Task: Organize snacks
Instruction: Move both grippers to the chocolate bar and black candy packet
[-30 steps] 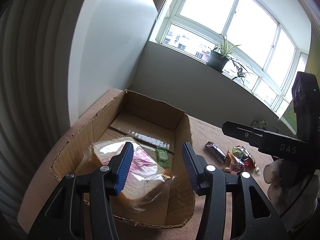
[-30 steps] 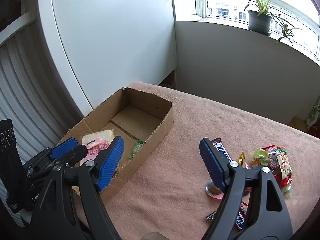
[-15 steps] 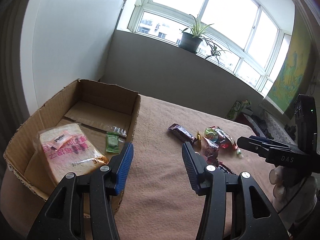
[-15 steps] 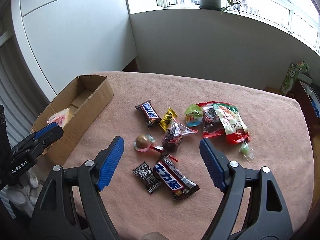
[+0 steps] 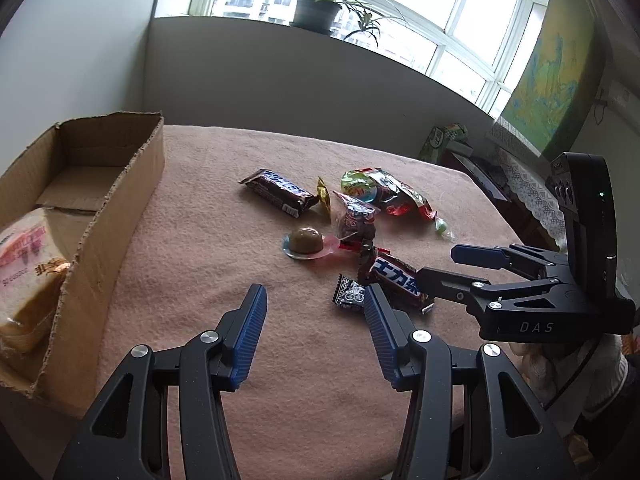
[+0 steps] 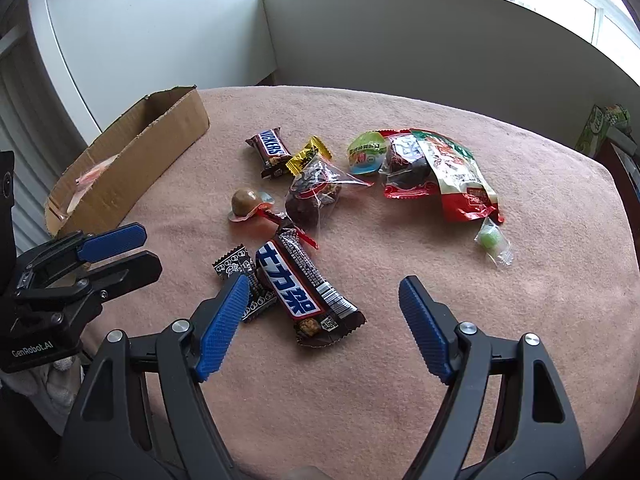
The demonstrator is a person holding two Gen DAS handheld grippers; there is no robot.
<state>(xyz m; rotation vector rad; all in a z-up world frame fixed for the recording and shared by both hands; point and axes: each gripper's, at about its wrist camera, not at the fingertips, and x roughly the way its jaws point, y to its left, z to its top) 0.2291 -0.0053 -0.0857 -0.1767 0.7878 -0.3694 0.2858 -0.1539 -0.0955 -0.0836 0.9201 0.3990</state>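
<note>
Snickers bar [image 6: 308, 292] lies btwn right gripper [image 6: 322, 318] pads, untouched; both grippers agape, empty, incl. left gripper [image 5: 316, 332].

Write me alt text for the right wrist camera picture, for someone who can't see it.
The open right gripper hovers empty over a chocolate bar among wrapped snacks scattered on a pink blanket. The left gripper, also empty, sits at left near a cardboard box.
</note>
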